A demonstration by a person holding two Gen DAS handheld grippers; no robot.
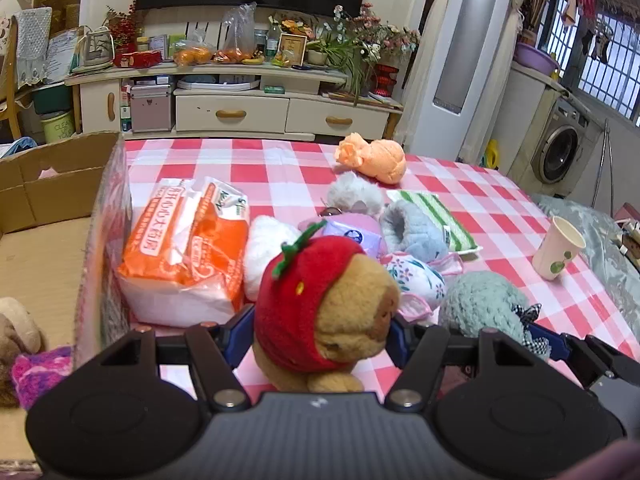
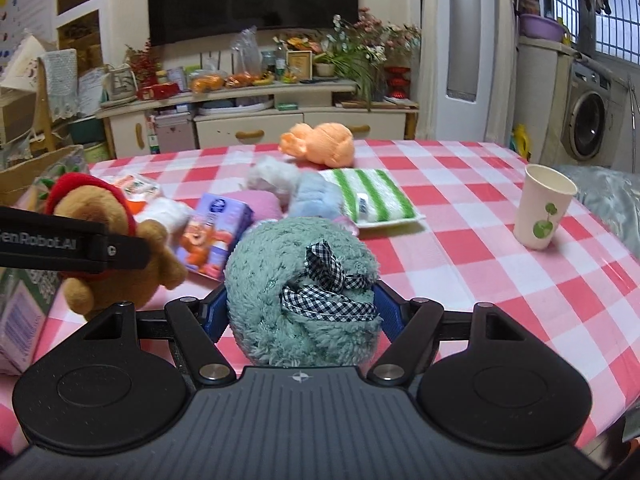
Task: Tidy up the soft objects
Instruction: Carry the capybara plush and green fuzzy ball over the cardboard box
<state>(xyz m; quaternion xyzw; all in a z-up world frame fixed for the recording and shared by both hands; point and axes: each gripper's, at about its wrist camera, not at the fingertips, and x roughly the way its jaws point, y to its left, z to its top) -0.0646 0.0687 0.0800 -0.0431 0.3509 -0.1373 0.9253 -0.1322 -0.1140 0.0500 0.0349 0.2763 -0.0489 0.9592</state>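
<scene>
My left gripper [image 1: 320, 332] is shut on a brown plush bear with a red strawberry hood [image 1: 324, 308], held just above the checked table; the bear also shows in the right wrist view [image 2: 104, 240]. My right gripper [image 2: 300, 308] is shut on a fluffy teal slipper with a checked bow [image 2: 300, 280], which also shows in the left wrist view [image 1: 480, 304]. A cardboard box [image 1: 44, 216] stands to the left and holds a brown plush [image 1: 16, 332] and a pink-purple knit item [image 1: 40, 372].
On the red-checked tablecloth [image 2: 460, 240] lie an orange tissue pack [image 1: 188, 248], a purple tissue pack [image 2: 216, 236], a blue slipper [image 1: 412, 228], a green-striped cloth [image 2: 372, 196], an orange plush [image 2: 320, 146] and white fluffy items. A paper cup [image 2: 542, 212] stands at the right.
</scene>
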